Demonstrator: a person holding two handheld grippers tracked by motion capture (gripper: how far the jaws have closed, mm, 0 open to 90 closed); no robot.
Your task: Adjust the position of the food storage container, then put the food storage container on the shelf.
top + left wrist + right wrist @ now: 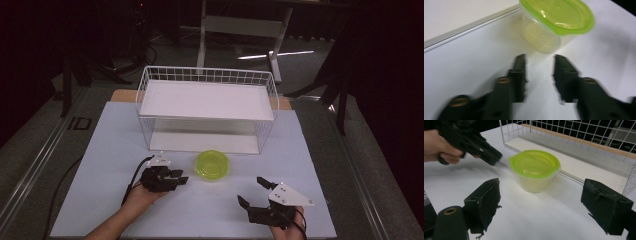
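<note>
Beside tub (212, 165): left tongs (181, 177) level, parted, empty; right tongs (252, 191) spread wide.

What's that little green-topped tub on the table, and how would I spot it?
Find the white wire rack at the back of the white table. Just in front of its lower shelf stands a small clear plastic tub with a lime-green lid, between the left gripper and right gripper. It is the one brightly coloured thing there.
</note>
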